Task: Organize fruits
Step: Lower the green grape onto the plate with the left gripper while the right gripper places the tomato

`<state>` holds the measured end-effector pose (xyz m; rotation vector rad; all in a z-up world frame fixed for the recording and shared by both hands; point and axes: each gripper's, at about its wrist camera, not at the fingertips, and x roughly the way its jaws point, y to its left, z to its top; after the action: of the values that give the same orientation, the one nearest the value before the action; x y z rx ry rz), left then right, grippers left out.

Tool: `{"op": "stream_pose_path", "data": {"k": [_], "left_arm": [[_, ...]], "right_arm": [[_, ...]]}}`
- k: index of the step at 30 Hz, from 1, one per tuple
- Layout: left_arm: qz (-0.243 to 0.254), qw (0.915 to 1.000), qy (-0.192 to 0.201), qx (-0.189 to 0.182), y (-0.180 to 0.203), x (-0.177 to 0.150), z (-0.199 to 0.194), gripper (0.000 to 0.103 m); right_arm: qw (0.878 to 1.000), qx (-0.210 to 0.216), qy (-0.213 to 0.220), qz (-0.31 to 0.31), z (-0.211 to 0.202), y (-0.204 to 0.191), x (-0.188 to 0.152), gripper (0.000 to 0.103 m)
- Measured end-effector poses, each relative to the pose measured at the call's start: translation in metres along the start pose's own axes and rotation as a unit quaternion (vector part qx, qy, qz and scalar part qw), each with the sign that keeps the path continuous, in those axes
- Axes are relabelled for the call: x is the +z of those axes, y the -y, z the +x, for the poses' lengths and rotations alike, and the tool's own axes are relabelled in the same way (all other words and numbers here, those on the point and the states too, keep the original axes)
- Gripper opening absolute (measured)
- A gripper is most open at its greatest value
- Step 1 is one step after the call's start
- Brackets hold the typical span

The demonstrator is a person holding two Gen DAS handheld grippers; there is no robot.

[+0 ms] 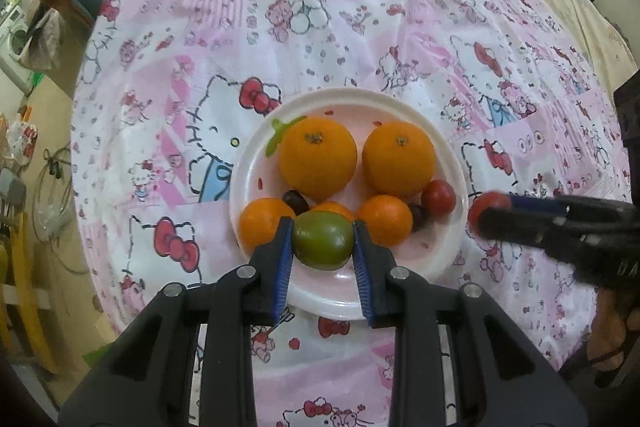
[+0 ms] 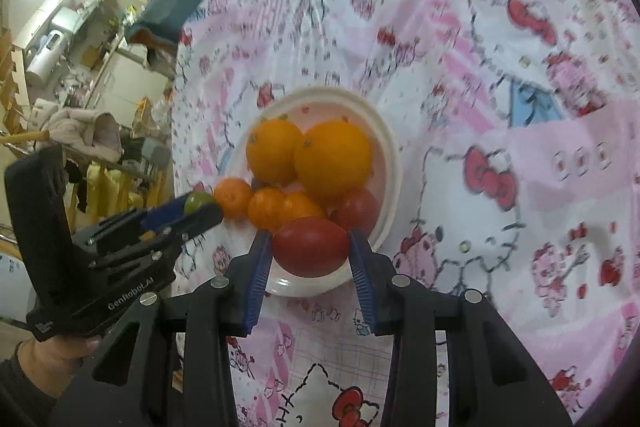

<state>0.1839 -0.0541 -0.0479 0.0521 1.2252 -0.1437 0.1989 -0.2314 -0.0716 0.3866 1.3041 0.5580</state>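
Clamped in my left claw [image 1: 323,242] sits a smooth green tomato [image 1: 320,241], blue ribbed pads pressing both sides, above the near rim of the white plate [image 1: 400,99]. Right claw [image 2: 310,247] grips an oval red tomato [image 2: 310,247] just over that plate's near edge. Underneath spreads a wrinkled pink cartoon-cat cloth [image 1: 360,7], cluttered room at its left. Two big oranges [image 1: 318,157], three small tangerines [image 1: 385,220], another red tomato [image 1: 439,198] and dark little fruits [image 1: 295,201] crowd the plate.
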Motion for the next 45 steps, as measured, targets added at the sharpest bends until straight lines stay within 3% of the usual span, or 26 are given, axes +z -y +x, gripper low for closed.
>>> {"op": "stream_pose_path", "data": {"k": [6, 14, 20, 23, 30, 38, 45], "left_arm": [[-0.028, 0.9993, -0.015, -0.018, -0.009, -0.001, 0.009, 0.025], [-0.041, 0.9987, -0.011, -0.029, -0.015, 0.003, 0.005, 0.025], [-0.035, 0.9991, -0.008, -0.020, -0.011, 0.001, 0.007, 0.025], [-0.043, 0.9988, -0.010, -0.020, -0.013, 0.000, 0.010, 0.025], [-0.050, 0.9983, -0.014, -0.025, -0.016, -0.001, 0.012, 0.025], [-0.032, 0.9968, -0.056, -0.047, 0.008, -0.011, 0.028, 0.025], [-0.008, 0.9961, -0.079, -0.038, 0.024, -0.020, 0.040, 0.025]], "right_arm": [[0.999, -0.021, -0.038, -0.005, 0.034, 0.001, -0.008, 0.041], [0.999, -0.018, -0.039, -0.003, 0.041, 0.001, -0.007, 0.043], [0.999, -0.012, -0.028, 0.009, 0.037, 0.005, -0.008, 0.045], [1.000, 0.001, -0.018, 0.022, 0.030, 0.009, -0.008, 0.057], [0.997, 0.001, 0.023, 0.069, 0.006, 0.018, -0.006, 0.070], [0.997, -0.016, 0.030, 0.069, -0.004, 0.025, -0.008, 0.071], [0.997, -0.020, 0.029, 0.062, -0.005, 0.024, -0.008, 0.071]]}}
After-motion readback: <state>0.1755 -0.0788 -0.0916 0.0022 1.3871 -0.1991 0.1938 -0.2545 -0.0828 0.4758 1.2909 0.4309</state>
